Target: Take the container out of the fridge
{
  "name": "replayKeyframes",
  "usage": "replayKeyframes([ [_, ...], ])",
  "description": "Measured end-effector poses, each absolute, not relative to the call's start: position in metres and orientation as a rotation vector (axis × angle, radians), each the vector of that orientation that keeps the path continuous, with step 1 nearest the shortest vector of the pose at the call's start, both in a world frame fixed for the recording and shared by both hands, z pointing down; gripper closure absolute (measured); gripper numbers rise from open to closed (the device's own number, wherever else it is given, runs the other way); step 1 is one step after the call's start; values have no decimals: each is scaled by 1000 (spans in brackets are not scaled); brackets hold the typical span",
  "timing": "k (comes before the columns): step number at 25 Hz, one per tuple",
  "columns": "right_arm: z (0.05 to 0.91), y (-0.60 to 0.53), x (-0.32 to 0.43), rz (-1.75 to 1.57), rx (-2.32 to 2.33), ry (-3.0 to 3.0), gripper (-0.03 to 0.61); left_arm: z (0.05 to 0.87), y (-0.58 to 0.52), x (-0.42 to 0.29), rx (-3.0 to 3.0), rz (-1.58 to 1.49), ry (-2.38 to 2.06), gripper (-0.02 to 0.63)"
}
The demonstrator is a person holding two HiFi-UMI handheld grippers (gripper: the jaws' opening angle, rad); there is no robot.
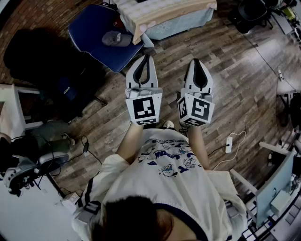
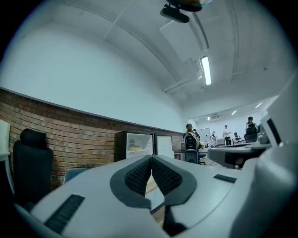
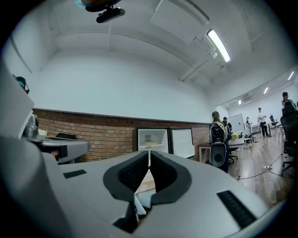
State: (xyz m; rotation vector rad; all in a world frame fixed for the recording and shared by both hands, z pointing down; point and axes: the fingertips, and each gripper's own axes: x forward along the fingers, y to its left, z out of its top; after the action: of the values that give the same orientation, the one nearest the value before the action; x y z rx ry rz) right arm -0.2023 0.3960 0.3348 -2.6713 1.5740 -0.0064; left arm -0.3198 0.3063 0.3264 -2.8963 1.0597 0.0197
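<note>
A small black fridge [image 2: 135, 146] stands far off against the brick wall, its door [image 3: 182, 142] swung open to the right. On its lit shelf sits a pale yellow container [image 3: 151, 143], which also shows in the left gripper view as the container [image 2: 135, 148]. I hold both grippers side by side at waist height, pointing towards the fridge and well short of it. The left gripper [image 2: 151, 158] is shut with nothing between its pads. The right gripper [image 3: 149, 153] is likewise shut and empty. From the head view, the left gripper [image 1: 147, 59] and the right gripper [image 1: 196, 61] hover above the wooden floor.
A blue chair [image 1: 101, 40] with a cap [image 1: 116, 37] on it and a cloth-covered table [image 1: 160, 14] stand just ahead. A power strip [image 1: 229, 143] with its cable lies on the floor at my right. A person with a backpack [image 3: 217, 139] stands right of the fridge; desks line both sides.
</note>
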Motion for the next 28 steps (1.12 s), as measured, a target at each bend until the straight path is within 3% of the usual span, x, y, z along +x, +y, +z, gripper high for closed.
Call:
replayKeyframes([
  [28, 350, 353, -238, -73, -2704, 1544, 540, 341, 263, -346, -2940, 0, 1011, 595],
])
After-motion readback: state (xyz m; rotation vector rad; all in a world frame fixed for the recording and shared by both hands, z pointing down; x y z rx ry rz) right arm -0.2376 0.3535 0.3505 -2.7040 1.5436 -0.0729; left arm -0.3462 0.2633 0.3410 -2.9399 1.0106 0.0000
